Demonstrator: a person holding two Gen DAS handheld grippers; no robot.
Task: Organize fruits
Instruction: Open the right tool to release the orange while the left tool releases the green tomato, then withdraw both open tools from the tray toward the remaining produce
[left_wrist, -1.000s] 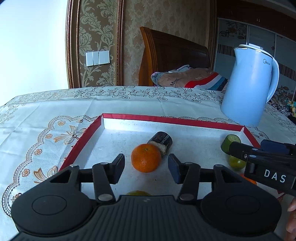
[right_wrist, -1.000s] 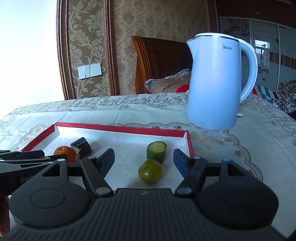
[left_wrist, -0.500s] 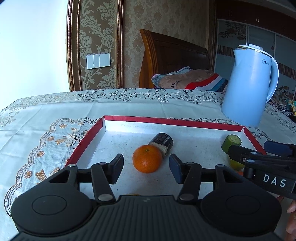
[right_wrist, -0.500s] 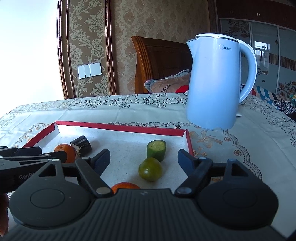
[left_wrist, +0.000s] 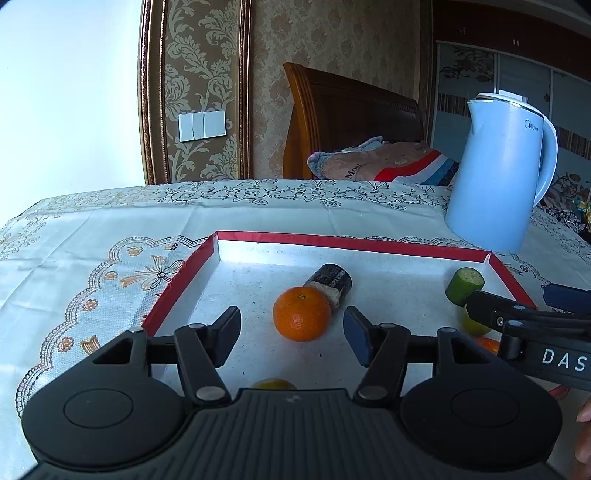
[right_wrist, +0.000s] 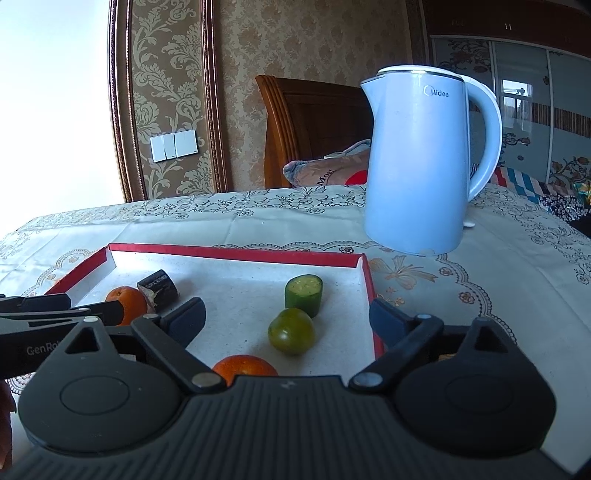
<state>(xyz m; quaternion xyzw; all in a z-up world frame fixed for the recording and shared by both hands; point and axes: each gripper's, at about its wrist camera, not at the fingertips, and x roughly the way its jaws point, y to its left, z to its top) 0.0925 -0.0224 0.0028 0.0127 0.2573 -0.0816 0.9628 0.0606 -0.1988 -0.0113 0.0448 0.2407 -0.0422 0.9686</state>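
A red-rimmed tray (left_wrist: 354, 244) holds the fruit. My left gripper (left_wrist: 291, 334) is empty and its jaws are opening. An orange tangerine (left_wrist: 302, 313) lies just beyond its tips, untouched, against a dark cylindrical piece (left_wrist: 330, 282). A yellow fruit (left_wrist: 273, 384) peeks out under the gripper body. My right gripper (right_wrist: 287, 320) is opening wide. A green tangerine (right_wrist: 291, 331) sits between its fingers without touching the pads. A cut green cucumber piece (right_wrist: 303, 295) stands behind it. An orange fruit (right_wrist: 244, 367) lies near the gripper body.
A tall light-blue kettle (right_wrist: 421, 162) stands on the patterned tablecloth (left_wrist: 110, 240) just past the tray's far right corner. A wooden headboard (left_wrist: 351, 122) and bedding lie behind the table. A person's fingers show at the frame edges.
Both pairs of jaws have widened, the right pair far more. An orange fruit has come into sight below the right gripper. Neither hand has shifted.
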